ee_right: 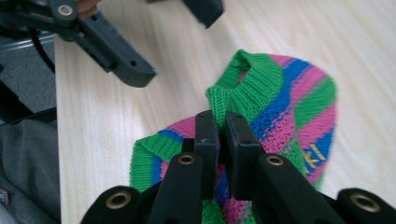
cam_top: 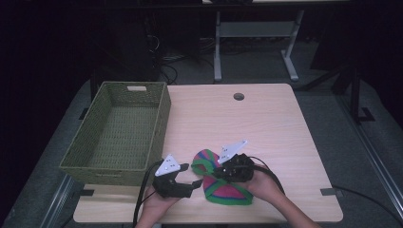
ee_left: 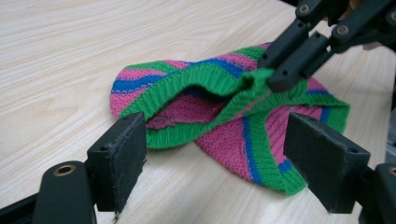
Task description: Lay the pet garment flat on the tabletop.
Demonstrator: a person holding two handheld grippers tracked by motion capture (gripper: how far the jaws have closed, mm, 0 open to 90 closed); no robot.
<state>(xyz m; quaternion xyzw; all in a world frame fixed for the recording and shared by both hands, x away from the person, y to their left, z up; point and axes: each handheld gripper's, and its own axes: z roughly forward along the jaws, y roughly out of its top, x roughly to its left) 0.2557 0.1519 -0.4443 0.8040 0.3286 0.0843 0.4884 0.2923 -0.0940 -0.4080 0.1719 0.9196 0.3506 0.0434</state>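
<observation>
Knit hat (cam_top: 223, 183): a striped piece in green, pink and blue is seen lying on the wooden table (cam_top: 266, 128), well to the right of the wicker basket (cam_top: 119, 130) and nearer the person's edge than the basket's front wall

Hat rim: the green ribbed band is lifted off the table at one spot and folded upward; the rest of the hat stays flat on the wood

Right gripper (ee_right: 223, 126): its jaws are closed on the raised green rim, the fabric being pinched between them, as seen in the right gripper view; in the left gripper view the same grip (ee_left: 275, 77) is seen on the far side of the hat's opening

Left gripper (cam_top: 195, 183): its jaws are spread wide with nothing between them; it is held just off the hat's left edge, between hat and basket front, not touching the fabric so far as can be told

Hat relative to left gripper: in the left gripper view the hat (ee_left: 224, 116) lies straight ahead between the two black pads (ee_left: 123, 158), its open mouth turned toward them

Hands: each gripper is held from below by a hand, the right hand (cam_top: 268, 185) just right of the hat

Basket: set at the table's left side, well apart from the hat
</observation>
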